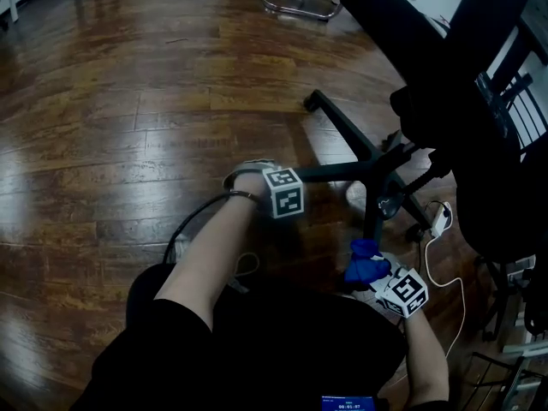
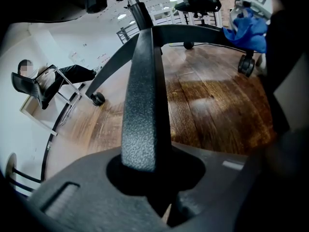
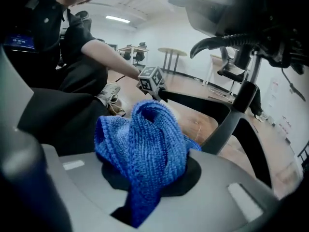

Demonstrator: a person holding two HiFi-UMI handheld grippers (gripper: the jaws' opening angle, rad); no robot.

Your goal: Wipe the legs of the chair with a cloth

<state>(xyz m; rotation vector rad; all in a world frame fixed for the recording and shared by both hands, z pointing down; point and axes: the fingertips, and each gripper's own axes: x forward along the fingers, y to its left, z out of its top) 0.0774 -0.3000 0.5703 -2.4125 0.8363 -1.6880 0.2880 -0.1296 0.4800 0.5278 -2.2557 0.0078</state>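
Observation:
The black office chair stands at the right of the head view, its star base point(image 1: 377, 165) spreading legs over the wooden floor. My left gripper point(image 1: 291, 187) is shut on one chair leg point(image 2: 141, 105), which runs up between the jaws toward the hub. My right gripper point(image 1: 381, 279) sits lower, near the person's knee, shut on a bunched blue knitted cloth point(image 3: 145, 144). The cloth point(image 1: 365, 262) hangs close to another leg point(image 1: 374, 217) of the base; I cannot tell whether they touch. In the left gripper view the cloth point(image 2: 248, 27) shows at the top right, near a caster point(image 2: 246, 65).
A white plug block with a white cable point(image 1: 440, 219) lies by the base on the right. A black cable point(image 1: 193, 221) loops on the floor near the person's left arm. A chrome chair frame point(image 1: 295, 0) stands at the top. The chair seat point(image 1: 479, 101) overhangs the right side.

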